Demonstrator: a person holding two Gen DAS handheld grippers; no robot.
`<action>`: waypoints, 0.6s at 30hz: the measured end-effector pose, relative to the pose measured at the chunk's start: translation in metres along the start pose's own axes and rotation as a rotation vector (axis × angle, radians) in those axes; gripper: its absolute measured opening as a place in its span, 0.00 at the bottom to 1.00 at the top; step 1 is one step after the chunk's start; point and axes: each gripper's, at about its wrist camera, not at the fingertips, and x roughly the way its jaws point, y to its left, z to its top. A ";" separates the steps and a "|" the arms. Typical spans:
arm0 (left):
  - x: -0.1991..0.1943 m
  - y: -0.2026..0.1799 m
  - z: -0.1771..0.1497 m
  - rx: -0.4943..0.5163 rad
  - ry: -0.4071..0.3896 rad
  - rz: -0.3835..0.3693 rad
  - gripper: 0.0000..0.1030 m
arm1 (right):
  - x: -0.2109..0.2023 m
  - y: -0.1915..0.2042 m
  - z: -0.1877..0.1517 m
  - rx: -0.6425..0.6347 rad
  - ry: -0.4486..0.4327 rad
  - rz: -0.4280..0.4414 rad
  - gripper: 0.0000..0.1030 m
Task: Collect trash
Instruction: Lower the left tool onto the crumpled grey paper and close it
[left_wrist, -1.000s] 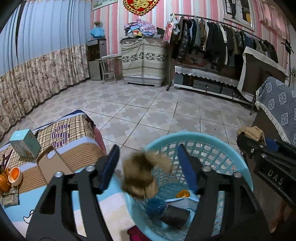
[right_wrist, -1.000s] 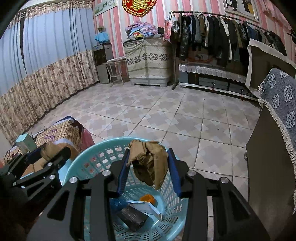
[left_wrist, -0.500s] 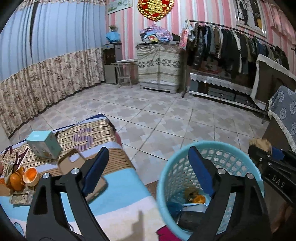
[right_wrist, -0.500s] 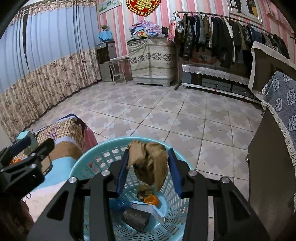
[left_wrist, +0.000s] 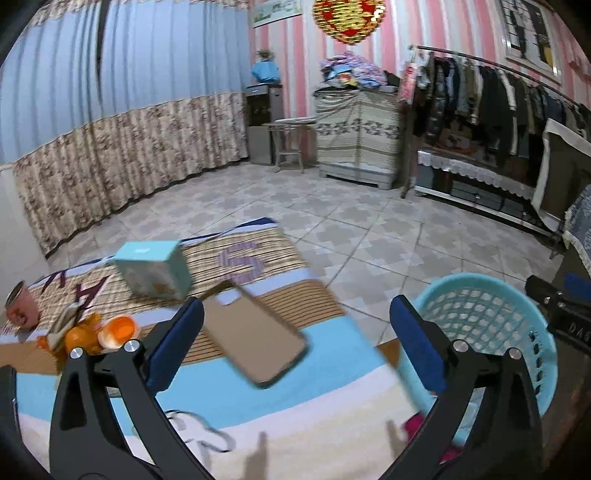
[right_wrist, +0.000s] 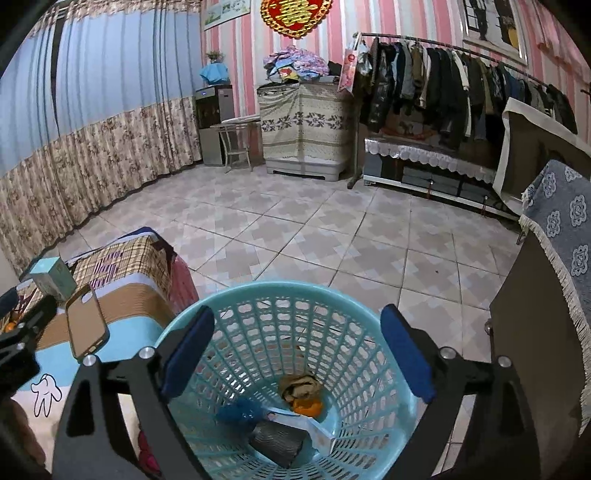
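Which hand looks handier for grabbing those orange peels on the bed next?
Probably left: the open left gripper faces the bed, orange peels nearby; the open right gripper hangs over the basket.

Left gripper and right gripper: matte black angular frames with triangular cut-outs, silver round screws at the joints, and flat blue pads lining the fingers; white lettering partly legible on one body.

Left view over bed; right above basket; both share.
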 end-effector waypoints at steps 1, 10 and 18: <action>-0.002 0.011 -0.001 -0.012 0.002 0.015 0.95 | 0.000 0.004 0.001 -0.008 -0.001 0.009 0.87; -0.003 0.119 -0.017 -0.079 0.032 0.207 0.95 | -0.003 0.051 0.001 -0.082 -0.025 0.078 0.93; 0.019 0.226 -0.040 -0.242 0.107 0.320 0.94 | 0.000 0.088 -0.006 -0.142 -0.018 0.091 0.94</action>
